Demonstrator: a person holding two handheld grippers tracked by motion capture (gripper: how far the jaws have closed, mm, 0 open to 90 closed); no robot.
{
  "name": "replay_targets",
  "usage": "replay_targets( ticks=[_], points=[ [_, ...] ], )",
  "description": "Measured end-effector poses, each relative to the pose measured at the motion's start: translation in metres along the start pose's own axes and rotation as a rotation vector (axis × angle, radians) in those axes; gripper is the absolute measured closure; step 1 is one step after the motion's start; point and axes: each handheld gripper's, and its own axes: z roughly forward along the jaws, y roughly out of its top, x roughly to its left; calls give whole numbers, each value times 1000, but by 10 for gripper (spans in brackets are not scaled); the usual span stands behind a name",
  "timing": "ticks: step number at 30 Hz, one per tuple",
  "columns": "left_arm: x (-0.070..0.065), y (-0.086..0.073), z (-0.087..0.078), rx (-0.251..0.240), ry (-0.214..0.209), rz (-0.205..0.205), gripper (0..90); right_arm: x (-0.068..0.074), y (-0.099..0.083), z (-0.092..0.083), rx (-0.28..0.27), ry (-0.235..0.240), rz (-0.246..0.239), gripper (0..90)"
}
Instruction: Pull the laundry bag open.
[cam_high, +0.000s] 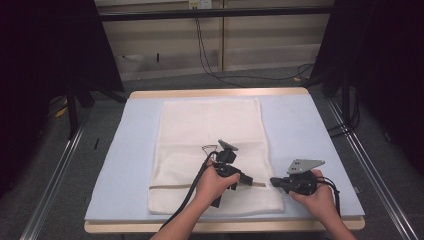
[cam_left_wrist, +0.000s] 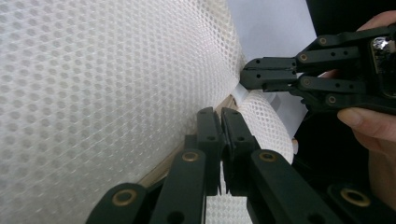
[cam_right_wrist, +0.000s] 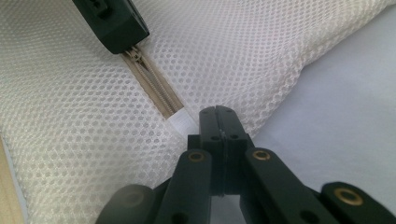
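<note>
A white mesh laundry bag (cam_high: 210, 150) is lying flat on the pale blue worktop (cam_high: 300, 130), running from near the far edge to the near edge and sitting slightly left of centre. A tan zipper (cam_high: 165, 186) is crossing the bag close to the near edge. The left tongs (cam_high: 246, 180) are resting on the zipper line toward its right end, with the jaws closed together on what appears to be the zipper slider (cam_right_wrist: 133, 53); the slider itself is largely hidden beneath the black jaws, so the grip on it is a judgement. The right tongs (cam_high: 274, 182) are reaching in from the right side of the worktop and pinching the bag at its right edge, where the white tab (cam_right_wrist: 180, 122) at the zipper's end is lying; their jaws are pressed together on the mesh fabric there, apparently anchoring the bag. Between the two tongs a short stretch of zipper teeth (cam_right_wrist: 156, 91) is showing meshed. The work is looking well advanced: the slider is standing near the right end of its run, with only a short stretch left before the tab. Whether the zipper to the left of the slider is open or closed cannot be told with certainty.
</note>
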Motion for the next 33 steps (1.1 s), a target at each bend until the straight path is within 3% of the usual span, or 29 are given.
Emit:
replay_targets(
  ticks=[19,33],
  points=[
    [10,-3,-12,2,-4,2,872,0,0,0,1,1,-1,900],
    [8,-5,-17,-5,0,10,873,1,0,0,2,-8,-3,900]
  ],
)
